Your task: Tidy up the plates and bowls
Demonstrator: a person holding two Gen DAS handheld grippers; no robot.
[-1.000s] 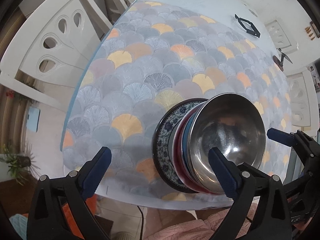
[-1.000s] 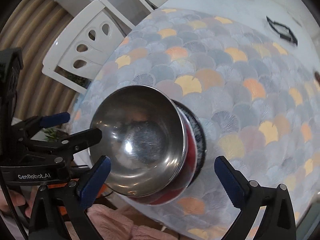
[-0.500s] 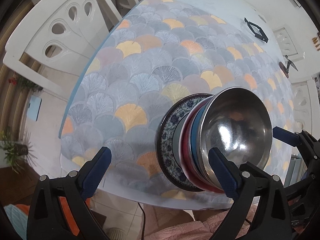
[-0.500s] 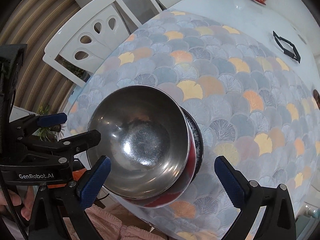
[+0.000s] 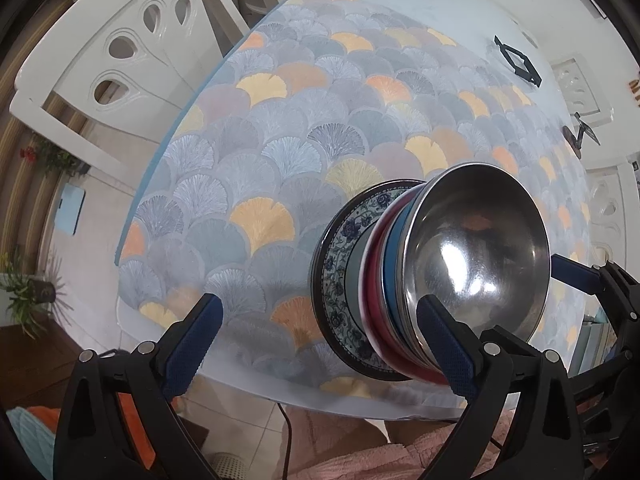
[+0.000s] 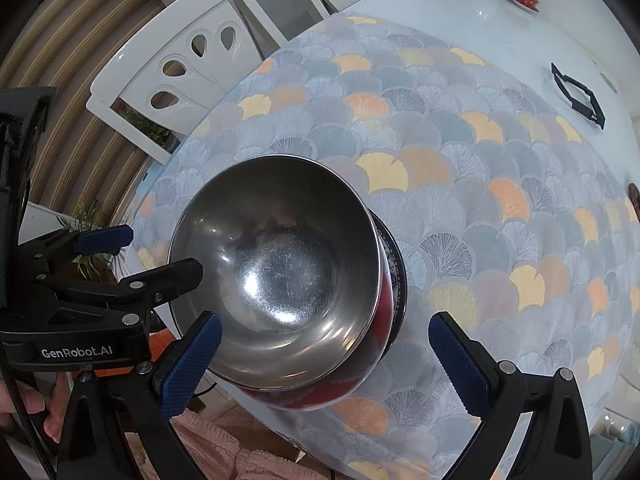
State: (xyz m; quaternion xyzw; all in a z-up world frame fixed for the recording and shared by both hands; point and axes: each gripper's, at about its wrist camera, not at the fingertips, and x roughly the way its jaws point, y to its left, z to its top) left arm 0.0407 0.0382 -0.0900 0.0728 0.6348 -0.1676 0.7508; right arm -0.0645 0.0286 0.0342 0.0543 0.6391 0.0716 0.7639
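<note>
A round table [image 5: 400, 12] under a fan-patterned cloth [image 5: 304, 128] in grey, yellow and orange fills both views, with white cut-out chairs [image 5: 120, 52] beyond its far edge and a black frame-shaped object [image 6: 578, 96] lying well out past my fingers. The stack sits near the table's near edge: a blue-and-white floral plate [image 5: 340, 276] at the bottom, a red dish [image 5: 372, 264] and a blue one [image 5: 390, 256] on it, and a steel bowl [image 6: 280, 276] on top, mouth up; the stack's axis runs upright from the cloth. My left gripper [image 5: 320, 342] is spread wide, holding nothing; its right finger [image 5: 444, 344] lies in front of the bowl's near rim, and whether it touches I cannot tell, while the left finger hangs over bare cloth, well apart from the plate. My right gripper [image 6: 324, 364] is likewise spread and empty, the bowl sitting between its fingers and just ahead of them, nearer the left finger [image 6: 192, 360]. The left gripper's black body shows beside the bowl in the right view.
</note>
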